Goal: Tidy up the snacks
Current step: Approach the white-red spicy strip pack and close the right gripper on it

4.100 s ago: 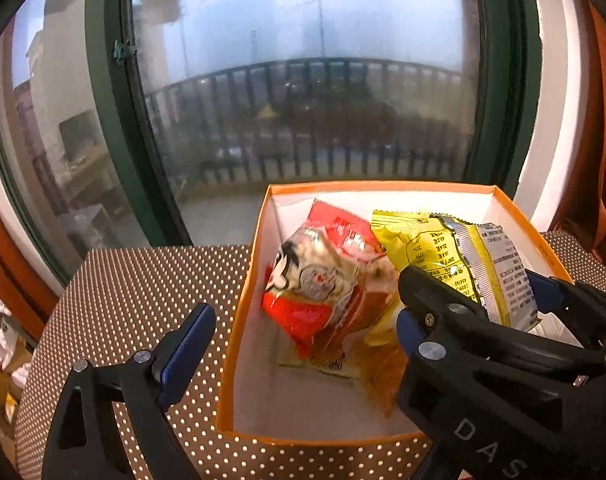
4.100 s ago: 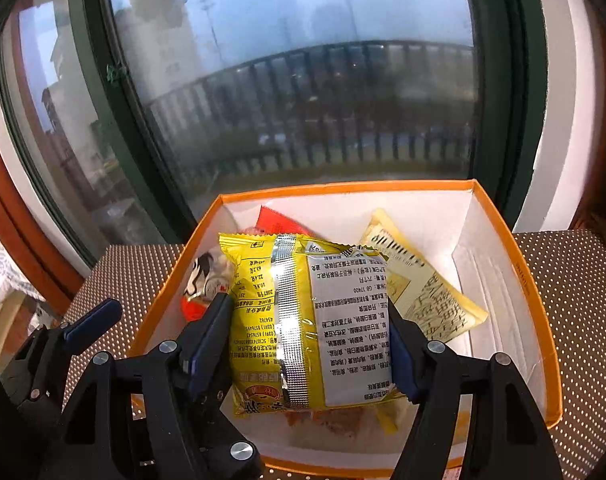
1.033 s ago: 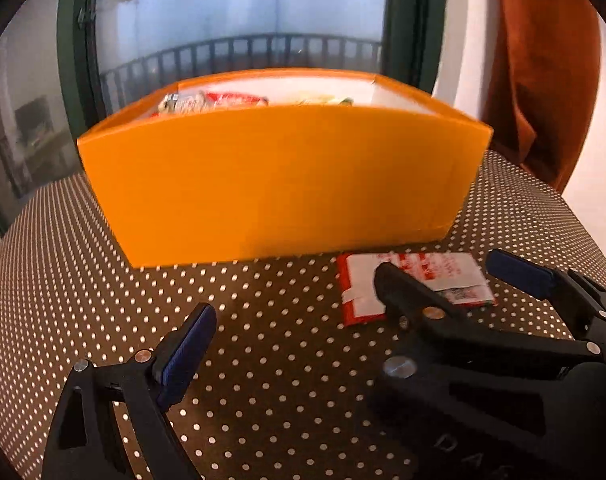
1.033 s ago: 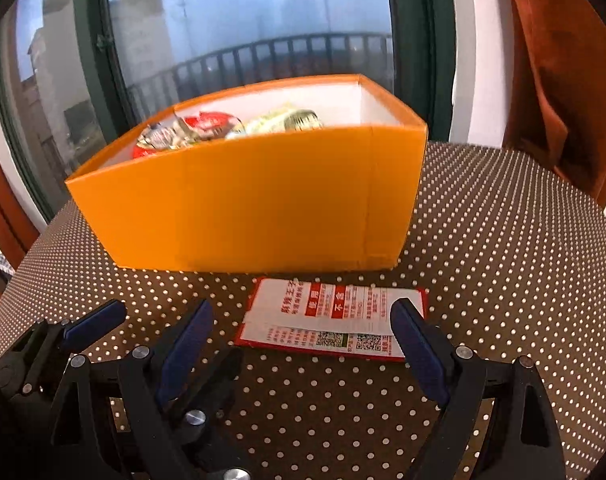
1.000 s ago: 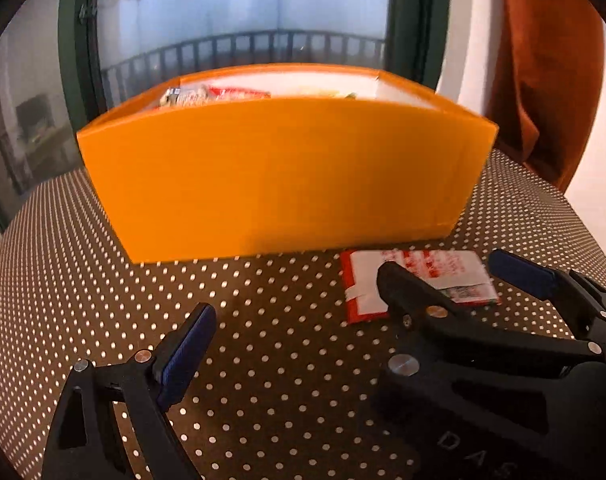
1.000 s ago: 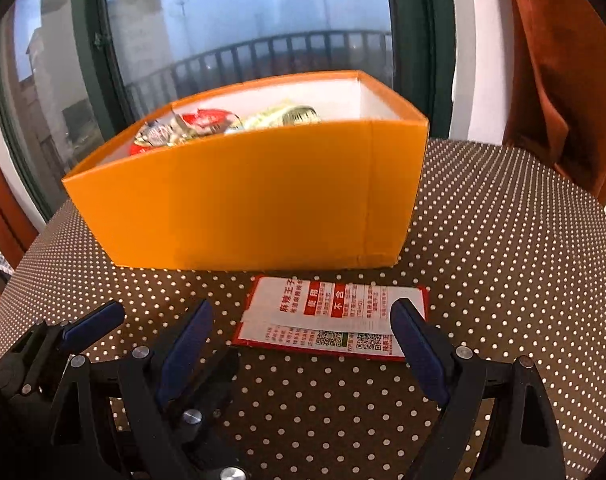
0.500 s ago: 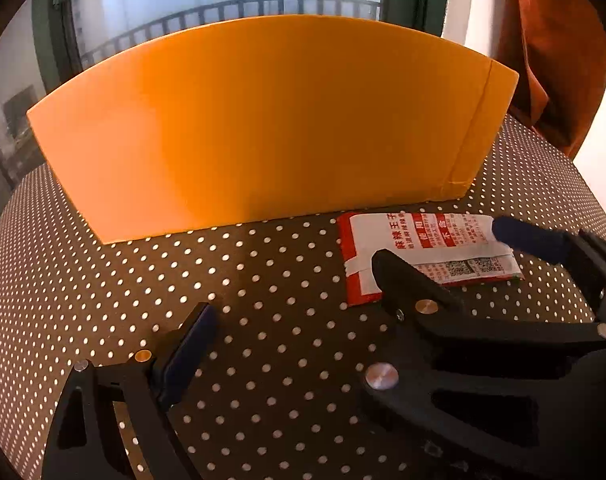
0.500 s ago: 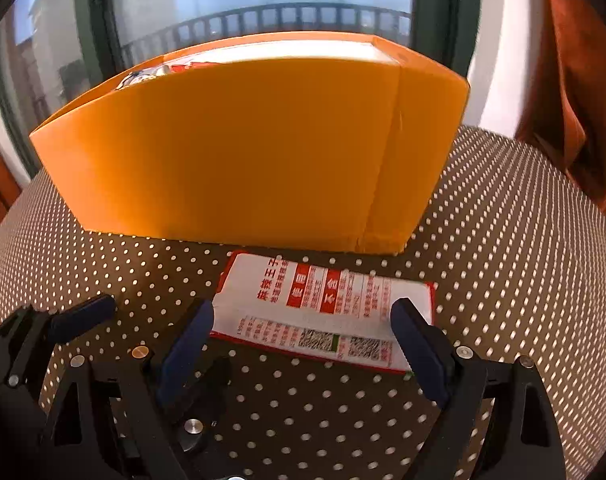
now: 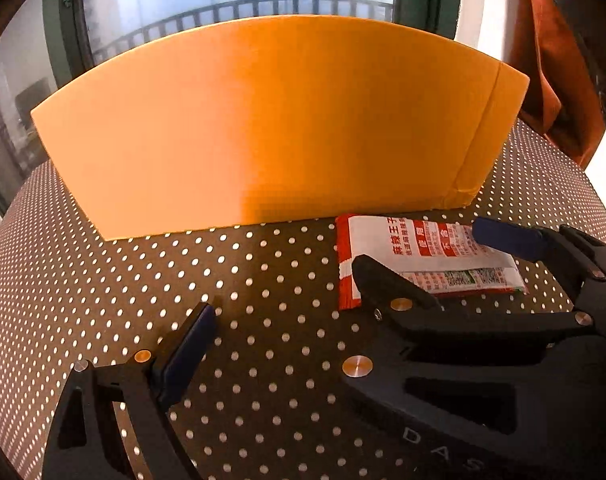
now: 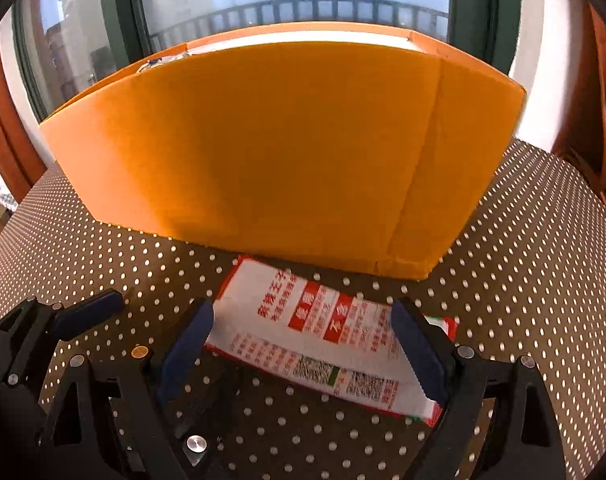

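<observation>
One snack packet (image 9: 431, 258) noted flat on dotted tablecloth (image 9: 263, 320), just before orange box (image 9: 263, 128). Left wrist view: packet off to the right of left gripper (image 9: 383, 312), under right gripper (image 9: 419, 264); left gripper spread wide, holding nothing. Right wrist view: packet (image 10: 323, 332) between wide-spread fingers (image 10: 187, 340) of right gripper (image 10: 303, 344), long axis spanning pad to pad; contact unclear, not gripped. Right hand judged nearer.
</observation>
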`<state>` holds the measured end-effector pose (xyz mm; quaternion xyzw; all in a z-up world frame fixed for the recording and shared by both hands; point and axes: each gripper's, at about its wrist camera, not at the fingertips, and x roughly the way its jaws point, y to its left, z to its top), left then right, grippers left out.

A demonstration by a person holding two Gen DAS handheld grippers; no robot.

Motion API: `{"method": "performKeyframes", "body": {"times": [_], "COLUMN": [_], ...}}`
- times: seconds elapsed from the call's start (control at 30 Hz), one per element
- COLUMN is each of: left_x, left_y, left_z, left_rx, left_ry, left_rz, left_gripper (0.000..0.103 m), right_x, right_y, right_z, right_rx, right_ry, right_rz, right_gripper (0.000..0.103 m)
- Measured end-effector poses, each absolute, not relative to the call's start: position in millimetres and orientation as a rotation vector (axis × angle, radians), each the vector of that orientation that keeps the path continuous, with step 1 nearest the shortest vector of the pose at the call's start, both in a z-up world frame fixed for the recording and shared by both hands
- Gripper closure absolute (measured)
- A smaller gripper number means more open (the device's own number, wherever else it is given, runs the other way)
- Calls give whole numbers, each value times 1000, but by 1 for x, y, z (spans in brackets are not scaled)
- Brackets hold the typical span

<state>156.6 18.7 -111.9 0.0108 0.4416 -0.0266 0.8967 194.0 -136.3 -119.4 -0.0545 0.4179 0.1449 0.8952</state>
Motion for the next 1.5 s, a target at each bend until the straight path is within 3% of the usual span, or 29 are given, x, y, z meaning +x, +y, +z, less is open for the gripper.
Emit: {"method": "performKeyframes", "body": {"times": [0.77,1.17,1.5], "left_x": [73,98,142], "left_y": [49,39,27], "left_z": [-106,-105,-100], "left_rx": [26,77,144], "left_ry": [925,915,898], "left_rz": [-80,-56,-48], "left_gripper": [10,10,6], "right_x": [93,112,148], "right_y": [-118,-123,-146], "right_z": [-130,-118,-116], "right_rx": [-55,-136,-38], "right_ry": [957,936,952], "right_rz": [279,270,254], "right_gripper": [10,10,10]}}
